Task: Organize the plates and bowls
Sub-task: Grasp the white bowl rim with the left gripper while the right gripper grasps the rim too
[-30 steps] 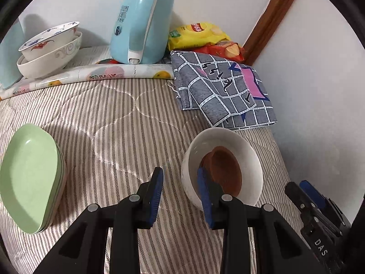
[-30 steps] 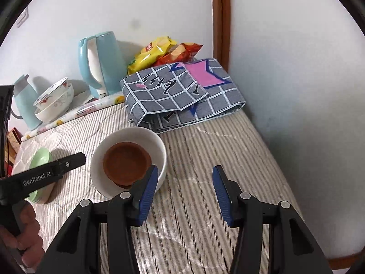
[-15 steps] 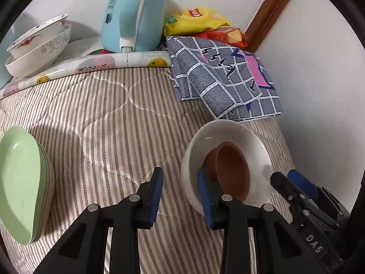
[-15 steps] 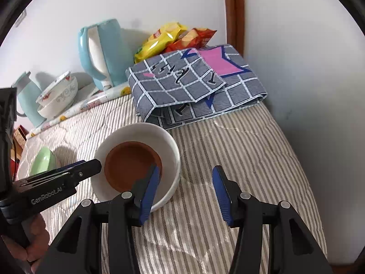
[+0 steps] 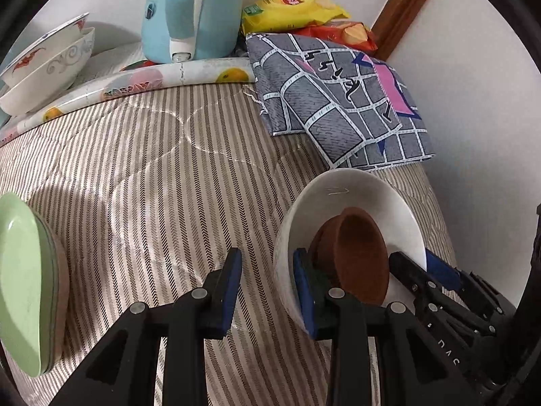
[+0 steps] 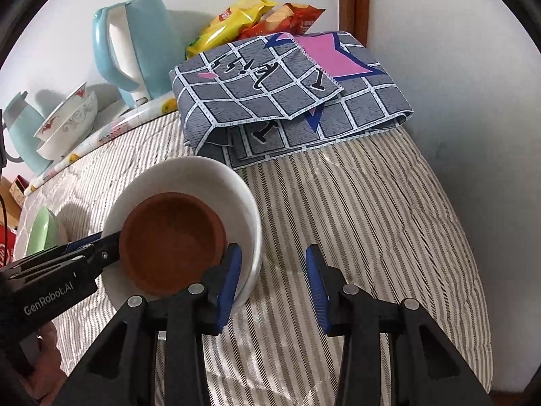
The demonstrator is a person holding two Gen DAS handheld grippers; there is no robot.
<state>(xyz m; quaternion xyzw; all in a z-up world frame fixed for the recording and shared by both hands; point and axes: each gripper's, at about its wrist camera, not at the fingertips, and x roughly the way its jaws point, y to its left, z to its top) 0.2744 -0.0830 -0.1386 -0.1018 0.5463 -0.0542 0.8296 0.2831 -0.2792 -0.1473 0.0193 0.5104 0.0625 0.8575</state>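
A white bowl (image 5: 355,193) (image 6: 189,176) sits on the striped quilt with a small brown bowl (image 5: 361,253) (image 6: 172,240) inside it. My left gripper (image 5: 268,282) straddles the bowl's left wall, one finger inside and one outside, with a gap showing outside the wall. My right gripper (image 6: 272,282) straddles the opposite rim. Its jaws are closing, with the rim between them and the pads clear of it. Each view shows the other gripper at the bowl's far side. A stack of green plates (image 5: 20,280) (image 6: 42,230) lies at the left.
Two stacked patterned bowls (image 5: 44,64) (image 6: 67,121) and a light-blue kettle (image 5: 189,10) (image 6: 132,44) stand at the back. A folded grey checked cloth (image 5: 338,101) (image 6: 287,101) and snack bags (image 5: 290,6) fill the back right corner. The wall runs close on the right.
Both grippers have come down and closer to the white bowl. The right gripper's jaws have narrowed, and its left finger now sits inside the rim.
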